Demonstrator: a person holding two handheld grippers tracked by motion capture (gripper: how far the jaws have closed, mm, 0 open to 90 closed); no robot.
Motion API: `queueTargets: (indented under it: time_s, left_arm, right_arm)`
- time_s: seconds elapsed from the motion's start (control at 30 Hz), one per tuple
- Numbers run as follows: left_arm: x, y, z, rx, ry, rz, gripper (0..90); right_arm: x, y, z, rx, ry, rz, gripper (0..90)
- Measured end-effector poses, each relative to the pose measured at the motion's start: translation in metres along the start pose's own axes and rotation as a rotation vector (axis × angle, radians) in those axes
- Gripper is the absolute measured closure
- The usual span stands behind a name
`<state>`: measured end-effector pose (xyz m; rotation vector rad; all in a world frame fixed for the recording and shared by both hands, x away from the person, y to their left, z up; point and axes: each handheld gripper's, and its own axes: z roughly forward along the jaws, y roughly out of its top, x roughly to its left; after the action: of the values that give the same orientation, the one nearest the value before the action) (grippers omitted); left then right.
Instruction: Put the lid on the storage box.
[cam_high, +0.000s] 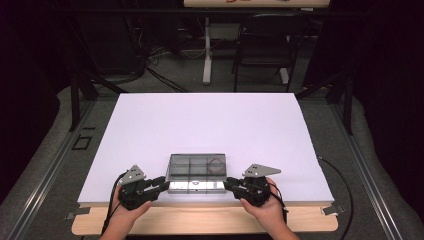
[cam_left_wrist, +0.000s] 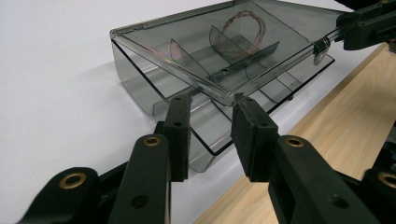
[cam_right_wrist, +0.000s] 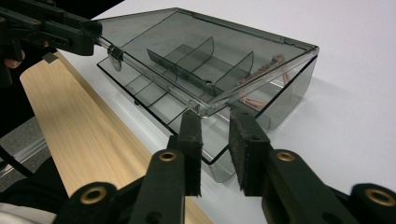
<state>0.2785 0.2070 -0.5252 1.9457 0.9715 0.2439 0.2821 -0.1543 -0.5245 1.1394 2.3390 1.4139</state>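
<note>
High view: a smoky transparent plastic compartment box (cam_high: 196, 172) sits at the near edge of the white table (cam_high: 210, 125), just beyond its pale wooden lip (cam_high: 200, 220), between the left tool (cam_high: 161, 184) and the right tool (cam_high: 229, 184). Its hinged lid (cam_left_wrist: 219, 51) stands partly raised, tilted above the dividers, and a coil of thin reddish wire (cam_left_wrist: 243, 29) lies in one far compartment. Each tool meets a near corner of the lid with jaws slightly spread; the corners sit at the fingertips rather than pinched, though whether the pads touch cannot be told. The step looks like swinging the lid on its hinge. The next move calls for both tools to travel together, evenly, so the lid does not twist or slip off.
</note>
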Motion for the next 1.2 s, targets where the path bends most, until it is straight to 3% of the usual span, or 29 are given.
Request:
queueTargets:
  time_s: [0.37, 1.03, 1.2]
  left_arm:
    - [0.0, -0.002, 0.004, 0.022, -0.006, 0.007, 63.9]
    - [-0.002, -0.007, 0.011, 0.07, -0.017, 0.006, 59.2]
    - [-0.003, -0.009, 0.013, 0.082, -0.011, 0.024, 58.5]
  right_arm:
    - [-0.003, -0.004, 0.004, 0.011, 0.014, 0.005, 62.6]
    - [-0.007, -0.009, 0.009, 0.072, 0.014, -0.006, 59.6]
    - [-0.007, -0.011, 0.012, 0.092, 0.012, -0.013, 59.1]
